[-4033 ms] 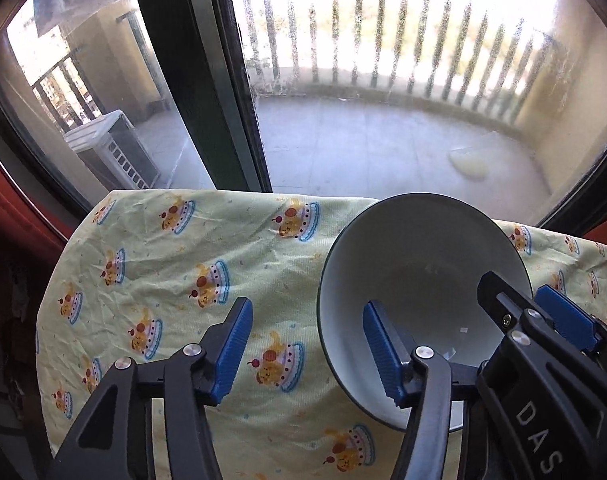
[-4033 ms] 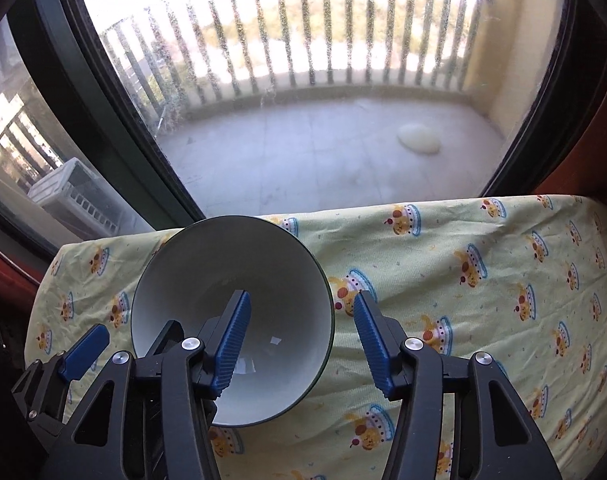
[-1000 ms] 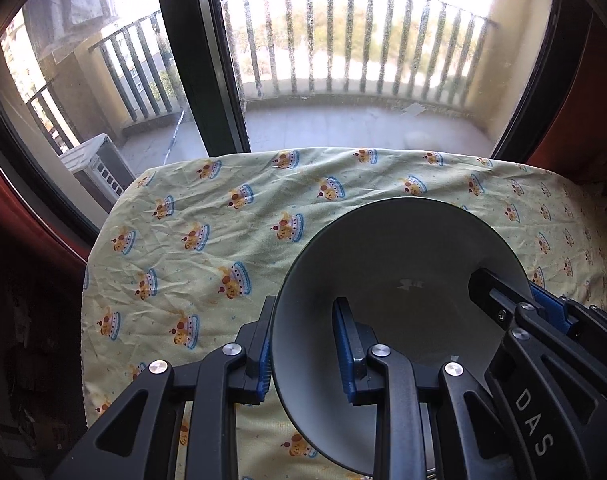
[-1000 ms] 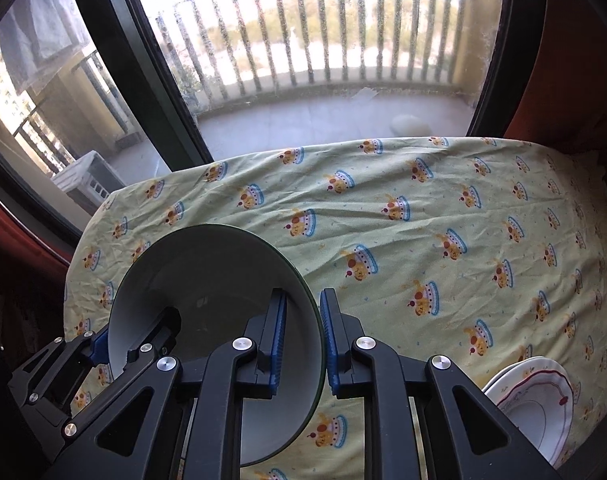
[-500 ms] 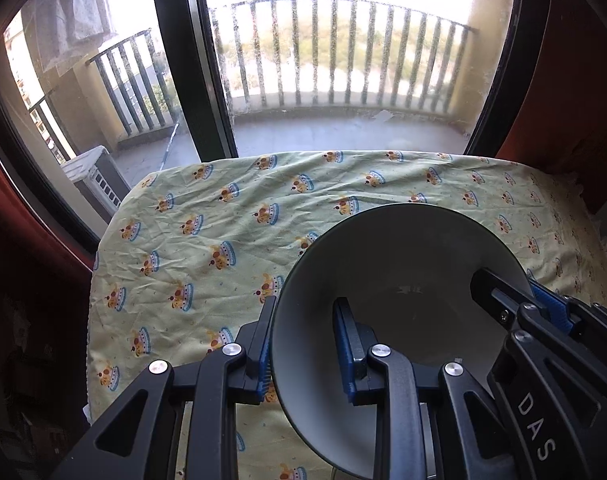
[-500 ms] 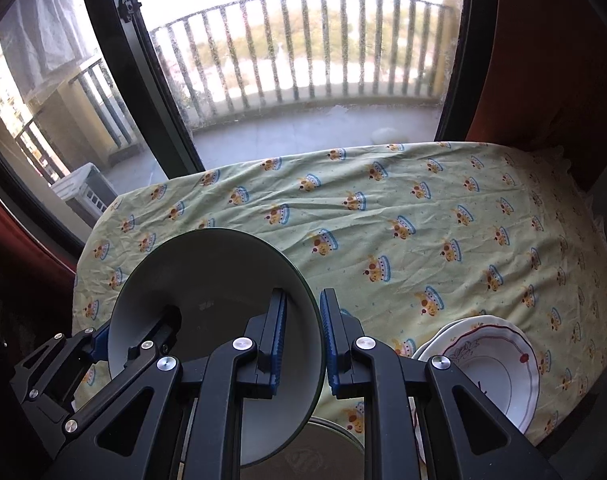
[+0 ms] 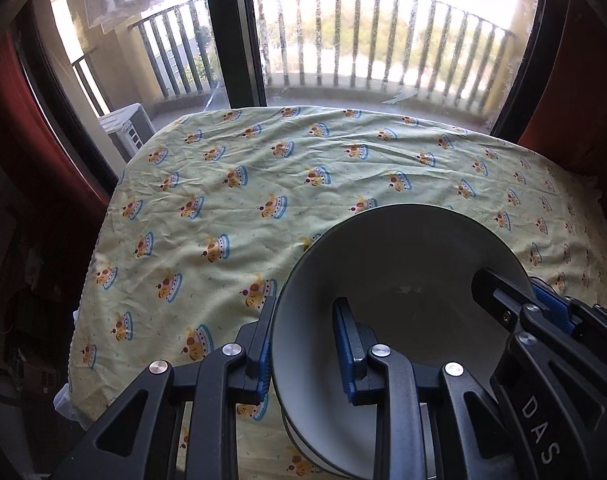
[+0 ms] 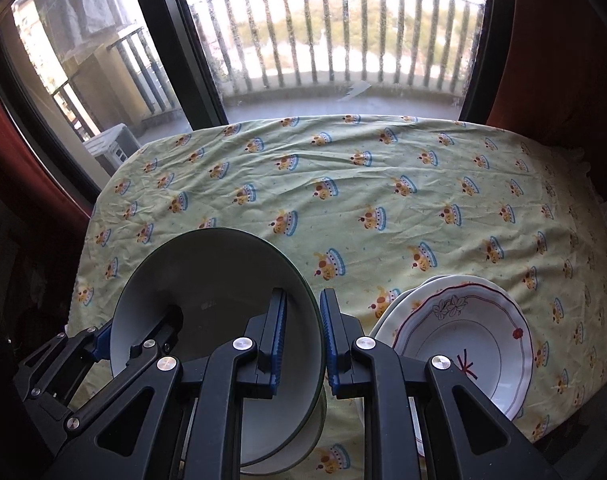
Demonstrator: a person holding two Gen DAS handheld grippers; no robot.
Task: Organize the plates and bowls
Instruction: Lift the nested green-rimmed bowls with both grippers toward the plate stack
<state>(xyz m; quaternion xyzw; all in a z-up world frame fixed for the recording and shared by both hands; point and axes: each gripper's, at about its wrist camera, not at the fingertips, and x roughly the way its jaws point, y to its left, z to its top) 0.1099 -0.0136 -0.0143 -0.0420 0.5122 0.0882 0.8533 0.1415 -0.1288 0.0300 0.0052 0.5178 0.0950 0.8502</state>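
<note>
Both claws grip one grey bowl (image 7: 399,292) by opposite sides of its rim: left claw (image 7: 303,352) closed on the near-left rim, one pad inside and one outside; right claw (image 8: 302,338) closed likewise on the rim's right side. Two-point hold probably keeps the wide bowl level and stops it swinging.

The bowl sits low over the near edge of the bench (image 8: 383,184), which is covered in a yellow printed cloth. A second bowl (image 8: 287,460) shows directly beneath its lower edge; contact between the two cannot be told. Judged: the bowl is being nested onto it.

Patterned plates (image 8: 463,344) lie stacked just right of the bowls, so like goes with like.
</note>
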